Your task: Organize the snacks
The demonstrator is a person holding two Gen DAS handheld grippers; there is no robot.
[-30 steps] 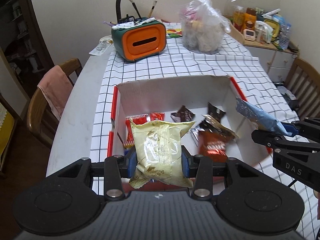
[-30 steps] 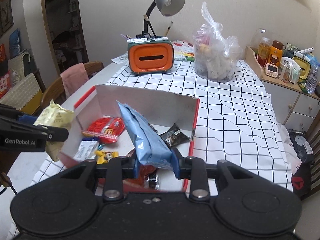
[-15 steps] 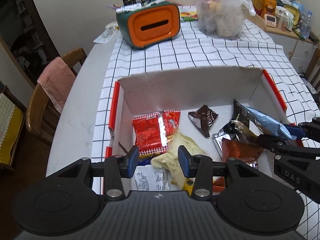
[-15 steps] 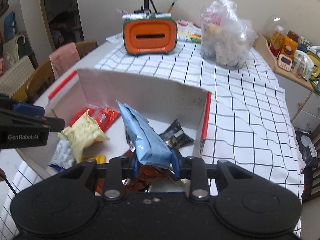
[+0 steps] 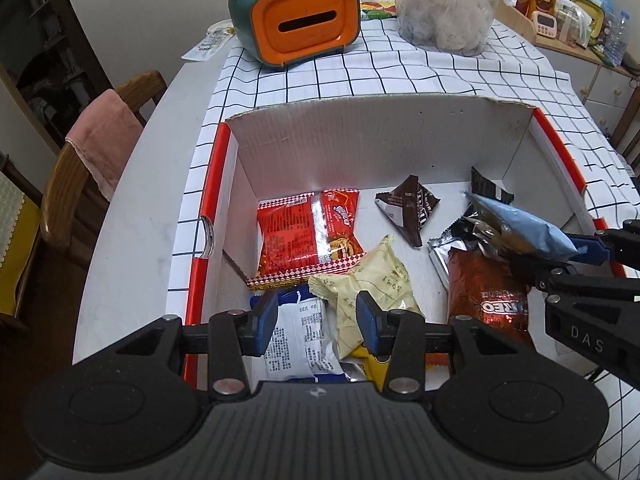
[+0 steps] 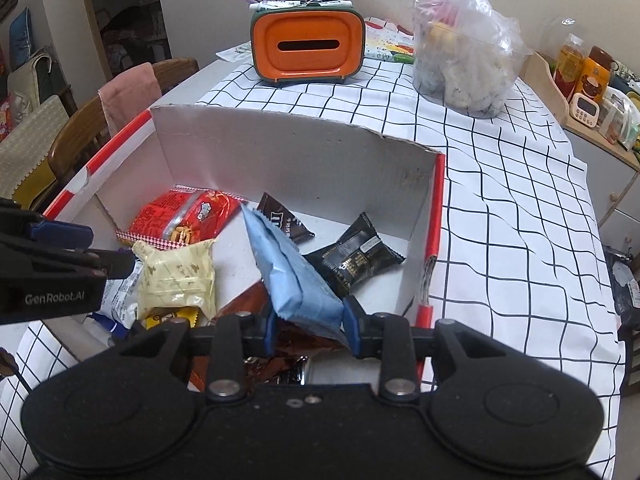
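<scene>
Right gripper [image 6: 309, 329] fingers clamp the blue packet [image 6: 289, 274], long axis tilted upward, directly above the cardboard box [image 6: 280, 152] floor. Left gripper [image 5: 318, 322] fingers open, empty.

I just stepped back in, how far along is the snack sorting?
Done: several packets lie in the cardboard box, including the pale yellow packet, below the open left hand-held gripper. In hand: the right hand-held gripper grips the blue packet over the box. Left: releasing it.
</scene>
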